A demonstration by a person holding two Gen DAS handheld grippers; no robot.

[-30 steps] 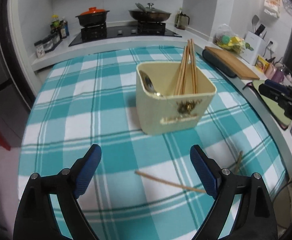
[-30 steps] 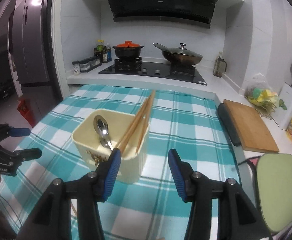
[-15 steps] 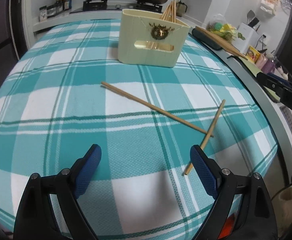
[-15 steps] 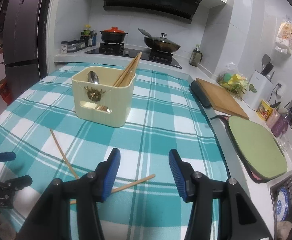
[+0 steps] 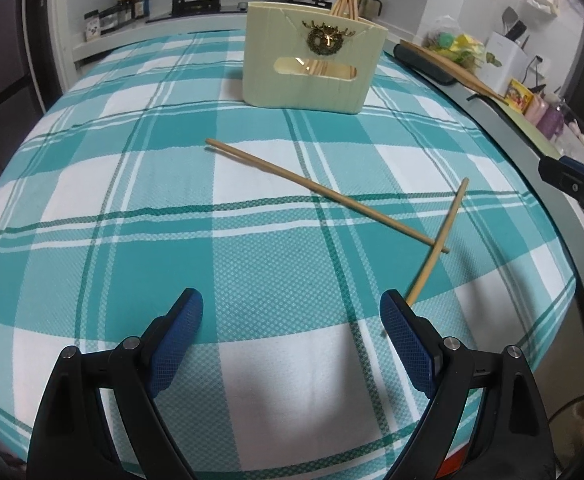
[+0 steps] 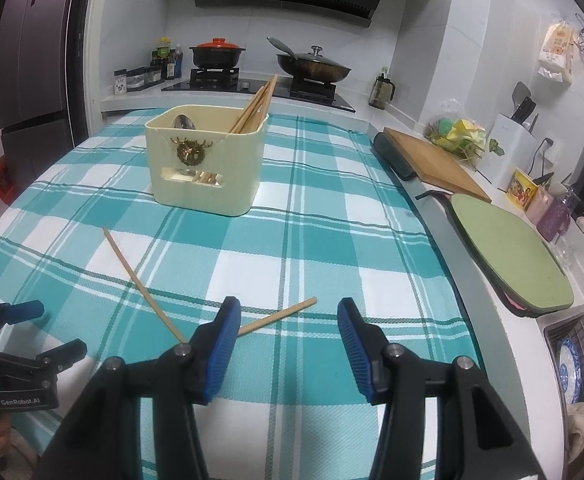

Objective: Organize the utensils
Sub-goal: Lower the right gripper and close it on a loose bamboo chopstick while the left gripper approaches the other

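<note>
A cream utensil box [image 5: 311, 68] [image 6: 207, 164] stands on the teal checked cloth, holding several chopsticks [image 6: 254, 109] and a metal spoon [image 6: 184, 123]. Two loose chopsticks lie crossed on the cloth: a long one [image 5: 323, 194] [image 6: 140, 280] and a second one [image 5: 439, 240] [image 6: 278, 316]. My left gripper [image 5: 292, 312] is open and empty, low over the cloth, its right finger near the second chopstick's end. My right gripper [image 6: 288, 320] is open and empty, just behind the crossed chopsticks. Each gripper shows at the edge of the other's view.
A wooden cutting board [image 6: 435, 164] and a green mat [image 6: 507, 252] lie on the counter to the right. A stove with a red-lidded pot [image 6: 216, 54] and a wok [image 6: 311, 66] is at the back. The table edge runs along the right.
Both grippers dropped and pulled back from the box towards the near table edge. The two loose chopsticks now lie just in front of them. Both stayed open.
</note>
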